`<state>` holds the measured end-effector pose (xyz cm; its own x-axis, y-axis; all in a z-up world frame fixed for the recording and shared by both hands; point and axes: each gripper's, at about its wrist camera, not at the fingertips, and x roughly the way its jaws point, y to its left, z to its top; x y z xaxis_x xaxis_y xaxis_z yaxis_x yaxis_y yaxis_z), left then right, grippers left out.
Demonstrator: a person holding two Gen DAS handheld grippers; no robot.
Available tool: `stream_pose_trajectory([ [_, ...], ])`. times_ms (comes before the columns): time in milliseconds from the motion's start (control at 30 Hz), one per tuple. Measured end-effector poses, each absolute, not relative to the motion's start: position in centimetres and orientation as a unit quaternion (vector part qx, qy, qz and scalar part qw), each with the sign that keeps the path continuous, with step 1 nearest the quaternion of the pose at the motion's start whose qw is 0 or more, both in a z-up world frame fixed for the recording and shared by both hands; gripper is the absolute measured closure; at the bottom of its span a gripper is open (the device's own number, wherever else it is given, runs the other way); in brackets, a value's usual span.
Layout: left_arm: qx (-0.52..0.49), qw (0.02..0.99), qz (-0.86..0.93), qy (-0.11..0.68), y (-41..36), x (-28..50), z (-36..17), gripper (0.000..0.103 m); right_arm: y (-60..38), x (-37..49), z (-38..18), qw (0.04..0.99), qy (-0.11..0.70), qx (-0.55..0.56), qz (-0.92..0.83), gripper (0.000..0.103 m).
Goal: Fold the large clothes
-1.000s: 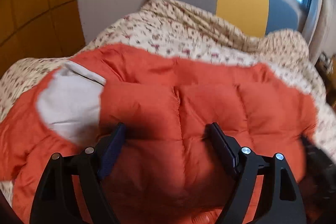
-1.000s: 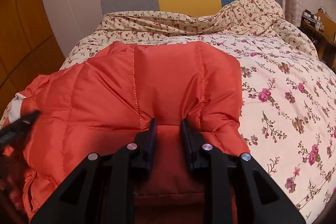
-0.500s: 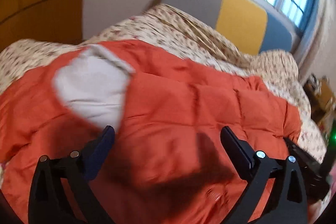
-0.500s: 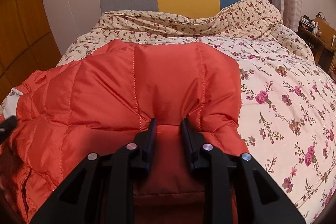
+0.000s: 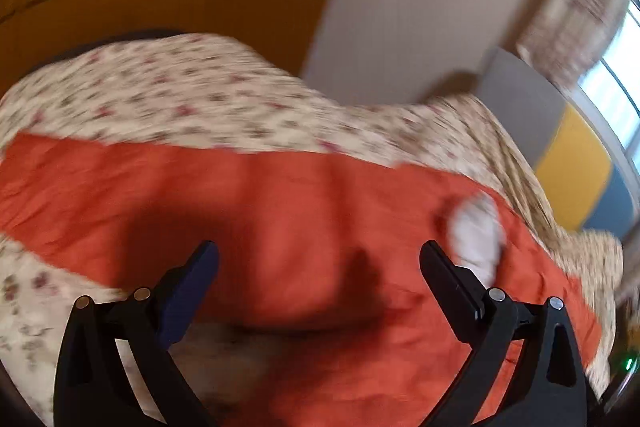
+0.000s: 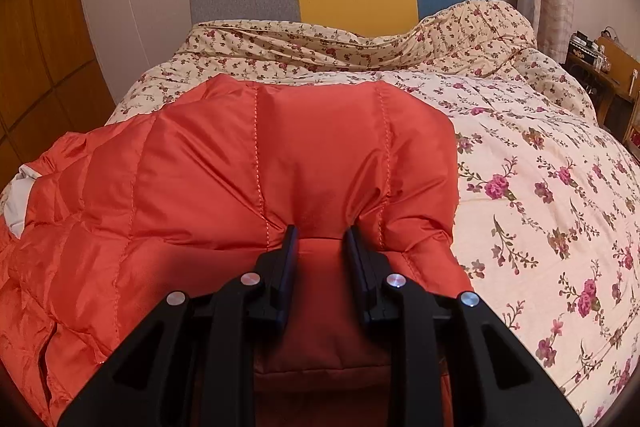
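On the bed (image 6: 540,155), across its flowered quilt (image 6: 520,211), an orange padded jacket (image 6: 248,163) was spread, pale lining showing at one end. A puffed fold of it was clamped between the fingers of the right gripper (image 6: 320,235). The left gripper (image 5: 318,255) was held over the jacket with its fingers spread wide and nothing between them (that view was blurred). A slip was judged possible: the slick, bulky padding could be squeezed out of the narrow pinch, and the fold would then spring open.
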<state>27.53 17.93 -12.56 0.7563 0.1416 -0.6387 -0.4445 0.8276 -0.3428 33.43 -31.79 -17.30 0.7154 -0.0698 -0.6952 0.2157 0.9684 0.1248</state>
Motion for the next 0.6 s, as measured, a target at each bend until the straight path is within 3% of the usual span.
stream_pose_trajectory([
  [200,-0.353,0.854,0.231,0.304,24.9,23.1,-15.0,0.003,-31.7,33.4,-17.3,0.921,0.369,0.095,-0.08,0.078],
  [600,-0.446,0.812,0.253,0.278,28.5,20.1,-17.7,0.004,-31.6,33.5,-17.4,0.921,0.369,0.096,-0.079,0.078],
])
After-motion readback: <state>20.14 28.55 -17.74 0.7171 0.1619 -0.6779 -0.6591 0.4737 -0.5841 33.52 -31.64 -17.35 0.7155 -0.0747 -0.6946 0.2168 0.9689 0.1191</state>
